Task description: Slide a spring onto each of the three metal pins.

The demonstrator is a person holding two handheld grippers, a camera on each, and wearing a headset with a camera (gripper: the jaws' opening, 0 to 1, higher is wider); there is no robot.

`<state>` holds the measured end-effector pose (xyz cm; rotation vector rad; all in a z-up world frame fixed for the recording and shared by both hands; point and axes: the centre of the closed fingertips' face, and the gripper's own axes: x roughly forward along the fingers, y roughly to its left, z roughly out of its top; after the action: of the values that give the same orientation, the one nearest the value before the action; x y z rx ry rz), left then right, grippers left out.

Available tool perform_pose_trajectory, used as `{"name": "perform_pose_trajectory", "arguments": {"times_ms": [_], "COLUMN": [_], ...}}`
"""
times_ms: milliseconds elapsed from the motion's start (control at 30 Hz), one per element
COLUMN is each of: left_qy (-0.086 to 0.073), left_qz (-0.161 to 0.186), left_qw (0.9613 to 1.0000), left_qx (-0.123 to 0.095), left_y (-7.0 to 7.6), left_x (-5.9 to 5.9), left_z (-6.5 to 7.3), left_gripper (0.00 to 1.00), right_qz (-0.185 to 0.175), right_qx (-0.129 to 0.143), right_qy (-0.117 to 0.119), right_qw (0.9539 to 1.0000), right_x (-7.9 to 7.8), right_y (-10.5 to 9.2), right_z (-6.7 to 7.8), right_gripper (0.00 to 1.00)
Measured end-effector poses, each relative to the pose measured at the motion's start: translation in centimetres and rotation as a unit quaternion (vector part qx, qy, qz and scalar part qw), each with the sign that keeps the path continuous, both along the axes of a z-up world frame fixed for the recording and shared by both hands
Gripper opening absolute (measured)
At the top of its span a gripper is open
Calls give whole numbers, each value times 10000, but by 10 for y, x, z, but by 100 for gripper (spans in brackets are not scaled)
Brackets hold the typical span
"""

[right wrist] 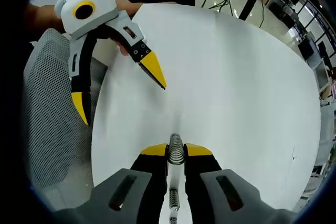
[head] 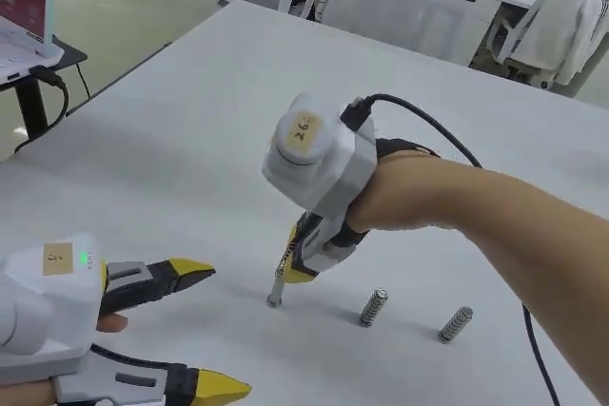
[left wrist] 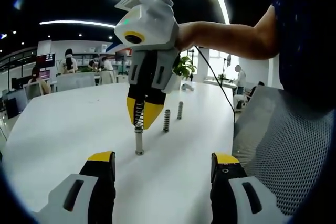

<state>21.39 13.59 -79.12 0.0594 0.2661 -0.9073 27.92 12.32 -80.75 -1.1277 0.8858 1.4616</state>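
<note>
My right gripper [head: 297, 265] points down over a bare metal pin [head: 275, 296] on the white table [head: 190, 140]. It is shut on a spring [head: 284, 258], whose lower end sits right at the pin's top. In the left gripper view the spring [left wrist: 138, 113] hangs in the right gripper [left wrist: 143, 120] just above the pin [left wrist: 139, 141]. In the right gripper view the jaws of the right gripper [right wrist: 176, 151] clamp the spring [right wrist: 176, 145]. Two other pins carry springs [head: 373, 307] [head: 456, 324]. My left gripper [head: 219, 330] stands open at the near left, holding nothing.
A black cable [head: 428, 125] trails from the right gripper across the person's arm. A grey mesh chair [left wrist: 283, 140] stands beside the table. Desks, chairs and a laptop stand [head: 24, 45] lie beyond the table's far edges.
</note>
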Motion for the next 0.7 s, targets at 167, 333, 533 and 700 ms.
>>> {"name": "perform_pose_trajectory", "arguments": {"times_ms": [167, 333, 533, 700], "left_qy": [17, 22, 22, 28], "left_qz": [-15, -16, 2, 6], "left_qw": [10000, 10000, 10000, 10000], "left_qx": [-2, -7, -22, -33], "left_y": [-1, -1, 0, 1], "left_x": [-1, -1, -1, -1], "left_z": [0, 0, -1, -1], "left_gripper": [70, 69, 69, 69], "right_qz": [-32, -37, -45, -64], "right_qx": [-58, -134, -209, -237], "right_qy": [39, 38, 51, 75], "right_qw": [10000, 9999, 9998, 9997], "right_x": [0, 0, -4, -6], "right_y": [-1, -1, 0, 1], "right_z": [-8, -15, -25, -31], "right_gripper": [9, 9, 9, 9]}}
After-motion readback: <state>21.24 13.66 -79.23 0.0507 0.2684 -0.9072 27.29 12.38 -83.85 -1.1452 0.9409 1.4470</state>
